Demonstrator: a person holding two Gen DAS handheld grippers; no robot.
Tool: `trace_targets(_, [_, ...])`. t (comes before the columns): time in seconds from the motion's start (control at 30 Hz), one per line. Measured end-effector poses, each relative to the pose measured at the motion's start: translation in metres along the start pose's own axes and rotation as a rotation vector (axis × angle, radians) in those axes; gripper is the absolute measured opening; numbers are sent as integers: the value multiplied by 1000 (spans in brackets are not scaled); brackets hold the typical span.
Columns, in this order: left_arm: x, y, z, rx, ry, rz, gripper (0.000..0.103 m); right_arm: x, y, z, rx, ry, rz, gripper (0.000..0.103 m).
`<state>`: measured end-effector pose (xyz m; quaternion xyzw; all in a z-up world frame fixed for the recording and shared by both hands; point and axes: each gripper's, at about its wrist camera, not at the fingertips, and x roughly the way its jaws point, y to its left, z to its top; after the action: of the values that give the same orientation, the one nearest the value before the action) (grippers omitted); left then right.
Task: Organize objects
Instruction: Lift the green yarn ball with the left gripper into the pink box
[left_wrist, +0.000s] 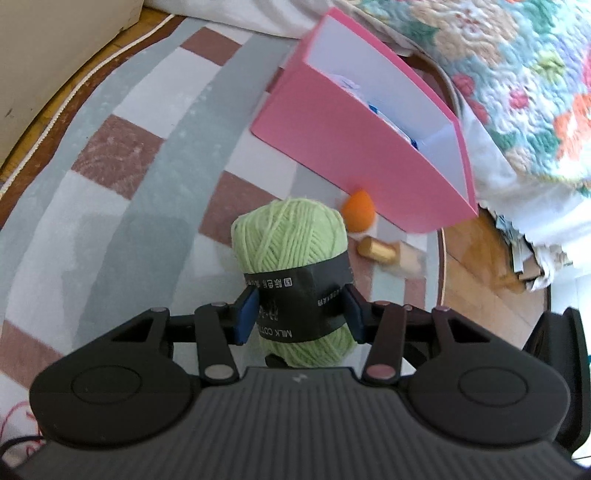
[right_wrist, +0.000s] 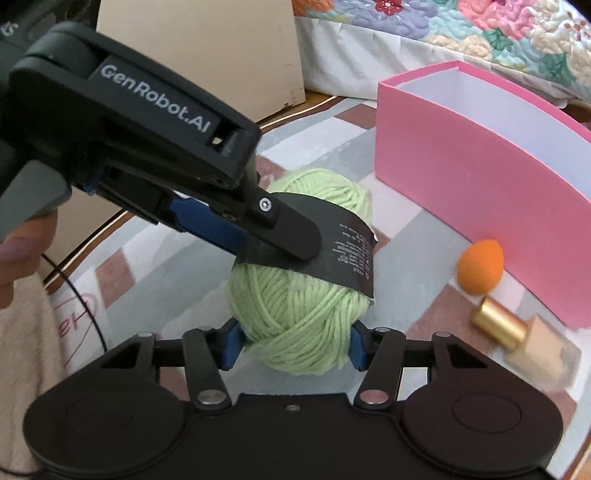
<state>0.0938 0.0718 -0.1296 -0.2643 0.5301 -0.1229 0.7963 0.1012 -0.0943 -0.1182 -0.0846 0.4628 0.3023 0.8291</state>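
Observation:
A light green yarn ball with a black paper label hangs above the checked rug, held from two sides. My left gripper is shut on its black label band, blue pads pressing both sides. From the right wrist view, that left gripper comes in from the upper left and clamps the band, its far finger hidden behind the yarn ball. My right gripper is shut on the ball's lower end. A pink open box with a white inside stands on the rug beyond.
An orange egg-shaped sponge and a gold-capped bottle lie against the pink box's base. A floral quilt hangs behind. A beige cabinet stands at the back left. A person's fingers show at the left edge.

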Motion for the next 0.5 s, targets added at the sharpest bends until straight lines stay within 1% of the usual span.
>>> trace_targets(0.13, [-19, -19, -9, 51, -20, 14, 47, -19, 5, -1, -4, 3, -13, 60])
trace_targets(0.23, [-35, -40, -10, 132, -49, 43, 47, -34, 8, 3, -7, -14, -11, 60])
trace_targets(0.37, [-60, -66, -1, 214, -104, 53, 47, -57, 13, 14, -22, -77, -36, 60])
trace_targets(0.5, [-83, -91, 17, 285, -161, 45, 47, -82, 10, 34, -26, -145, -70, 60])
